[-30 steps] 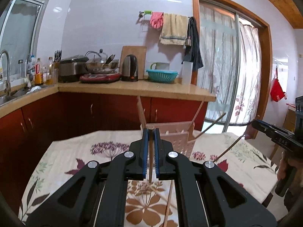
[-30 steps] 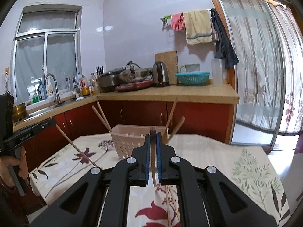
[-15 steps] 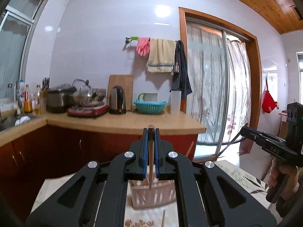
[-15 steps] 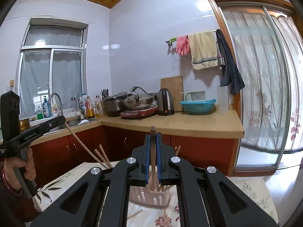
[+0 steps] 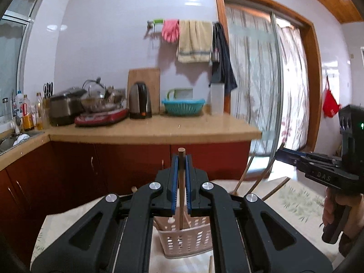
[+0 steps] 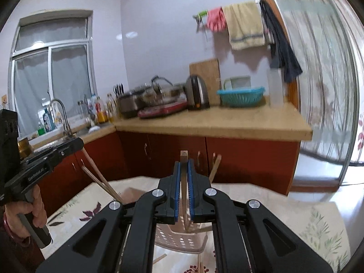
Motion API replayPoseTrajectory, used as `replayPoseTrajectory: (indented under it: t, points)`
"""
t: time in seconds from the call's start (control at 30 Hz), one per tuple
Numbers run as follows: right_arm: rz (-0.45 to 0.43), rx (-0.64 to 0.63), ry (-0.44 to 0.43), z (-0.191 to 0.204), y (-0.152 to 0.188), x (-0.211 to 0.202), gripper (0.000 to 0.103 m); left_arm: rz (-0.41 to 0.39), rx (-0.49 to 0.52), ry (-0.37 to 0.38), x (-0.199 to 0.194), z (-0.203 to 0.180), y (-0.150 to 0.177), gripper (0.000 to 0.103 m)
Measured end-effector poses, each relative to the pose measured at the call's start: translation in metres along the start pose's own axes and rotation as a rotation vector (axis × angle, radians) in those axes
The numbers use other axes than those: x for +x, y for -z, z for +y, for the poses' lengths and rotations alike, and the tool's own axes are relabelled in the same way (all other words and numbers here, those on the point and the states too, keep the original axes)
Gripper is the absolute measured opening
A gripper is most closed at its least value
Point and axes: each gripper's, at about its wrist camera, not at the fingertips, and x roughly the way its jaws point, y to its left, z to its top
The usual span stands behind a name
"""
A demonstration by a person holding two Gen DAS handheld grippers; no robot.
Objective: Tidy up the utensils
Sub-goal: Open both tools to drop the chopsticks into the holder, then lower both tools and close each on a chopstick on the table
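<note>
My left gripper [image 5: 181,159] is shut on a wooden chopstick [image 5: 181,195] that points down into a pink perforated basket [image 5: 186,241] on the flowered table. My right gripper [image 6: 184,166] is shut on another wooden chopstick [image 6: 183,188], held upright above the same basket [image 6: 179,238]. Several chopsticks [image 6: 100,179] lean out of the basket. Each view shows the other gripper: the right one in the left wrist view [image 5: 282,154], the left one in the right wrist view [image 6: 77,143].
A flowered tablecloth [image 6: 318,227] covers the table. Loose chopsticks [image 6: 159,259] lie on it near the basket. Behind stand red cabinets with a wooden counter [image 5: 154,129], a kettle [image 5: 140,100] and a teal basket [image 5: 183,107]. A sliding door [image 5: 261,91] is at the right.
Both grippers have dipped back down after rising, each still shut on its chopstick. The basket and table fill more of the lower view again.
</note>
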Motion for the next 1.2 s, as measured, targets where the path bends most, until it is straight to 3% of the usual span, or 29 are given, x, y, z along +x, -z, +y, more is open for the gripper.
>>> replayPoseTrajectory:
  t: [0.17, 0.23, 0.3, 0.37, 0.47, 0.87, 1.2]
  points:
    - [0.069, 0.022, -0.007, -0.006, 0.011, 0.026, 0.007, 0.053, -0.014, 0.005, 0.019, 0.003, 0.019, 0.009]
    - [0.064, 0.02, 0.0, -0.005, 0.014, 0.025, 0.008, 0.063, -0.017, 0.013, 0.02, 0.004, 0.022, 0.022]
    - [0.056, 0.013, 0.004, -0.005, 0.011, 0.023, 0.024, 0.056, -0.016, 0.009, 0.018, 0.004, 0.023, 0.044]
    - [0.03, 0.01, 0.015, -0.005, 0.009, 0.015, 0.038, 0.047, -0.011, 0.012, 0.013, 0.003, 0.023, 0.051]
    - [0.005, 0.006, 0.023, -0.006, 0.004, 0.009, 0.041, 0.038, -0.002, 0.005, 0.01, 0.0, 0.02, 0.062]
    - [-0.058, -0.028, 0.053, 0.004, 0.007, -0.045, 0.045, -0.026, -0.014, -0.02, -0.042, -0.004, 0.021, 0.068]
    - [0.001, 0.007, 0.08, 0.003, 0.07, -0.075, 0.045, 0.061, -0.061, -0.073, -0.085, -0.005, 0.087, 0.068]
